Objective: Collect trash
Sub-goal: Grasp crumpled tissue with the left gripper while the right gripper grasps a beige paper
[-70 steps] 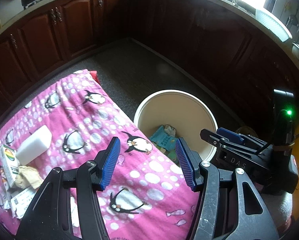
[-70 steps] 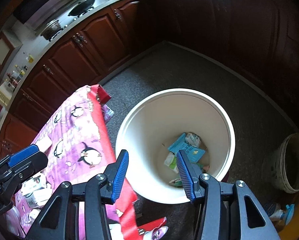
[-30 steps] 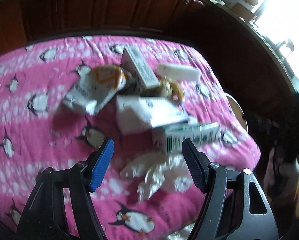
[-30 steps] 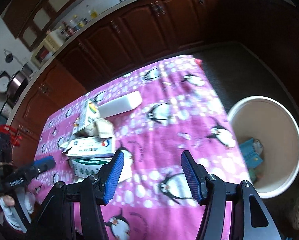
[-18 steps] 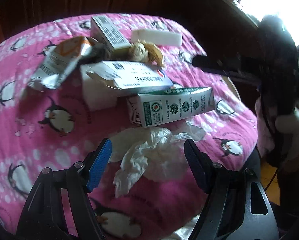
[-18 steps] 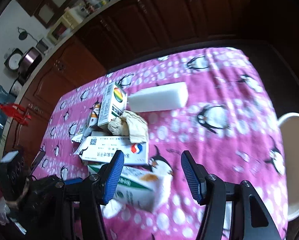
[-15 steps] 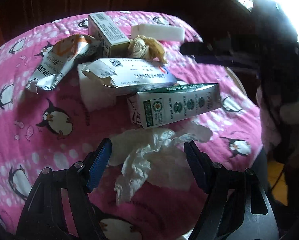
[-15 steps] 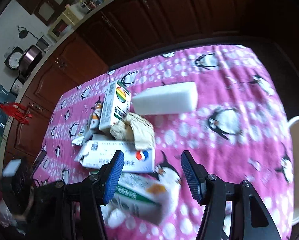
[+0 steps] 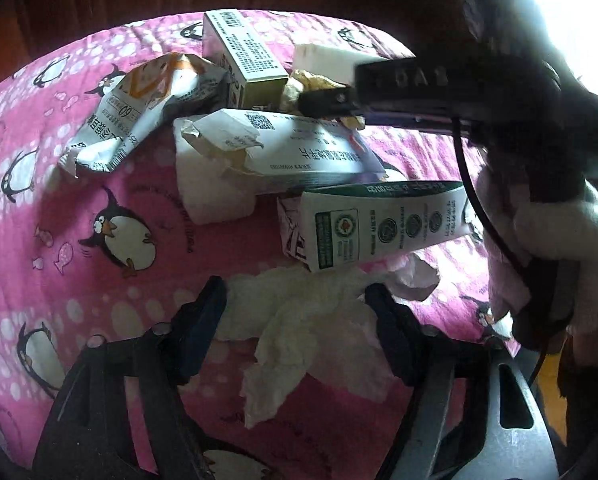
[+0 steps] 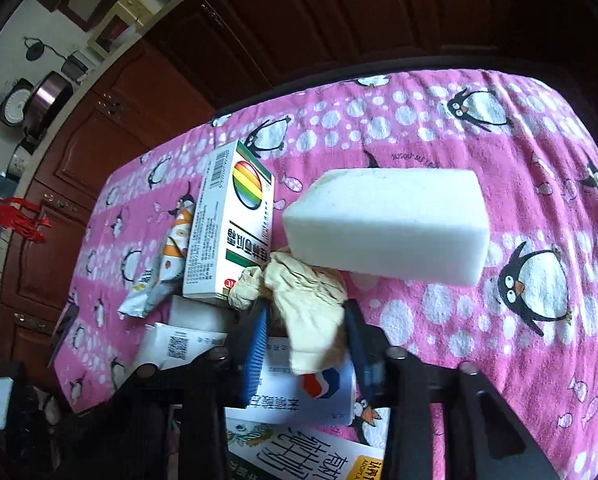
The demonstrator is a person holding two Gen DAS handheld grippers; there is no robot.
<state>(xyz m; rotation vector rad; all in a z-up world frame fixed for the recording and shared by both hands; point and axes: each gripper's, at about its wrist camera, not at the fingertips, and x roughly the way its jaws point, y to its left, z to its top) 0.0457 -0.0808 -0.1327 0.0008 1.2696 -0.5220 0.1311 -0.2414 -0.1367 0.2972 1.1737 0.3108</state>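
Note:
Trash lies piled on a table under a pink penguin cloth (image 9: 99,184). My left gripper (image 9: 295,316) points down over a crumpled white tissue (image 9: 299,332); its jaws are closing with the tissue between them, the pads just at its edges. My right gripper (image 10: 305,336) is closing on a crumpled beige paper (image 10: 311,304), pads against its sides; the same gripper (image 9: 335,104) shows in the left wrist view. Around lie a white foam block (image 10: 387,224), a rainbow-printed box (image 10: 235,220), a snack wrapper (image 9: 139,108), a white box (image 9: 291,156) and a green-and-white carton (image 9: 383,224).
Dark wooden cabinets (image 10: 339,20) run behind the table. A hand in a fluffy pale sleeve (image 9: 559,240) holds the right gripper at the table's right edge. Bare pink cloth (image 10: 539,280) stretches right of the foam block.
Both grippers came from the white bin to the pile. The left sank over the tissue and narrowed. The right slid in to the crumpled paper and its jaws drew in on it.

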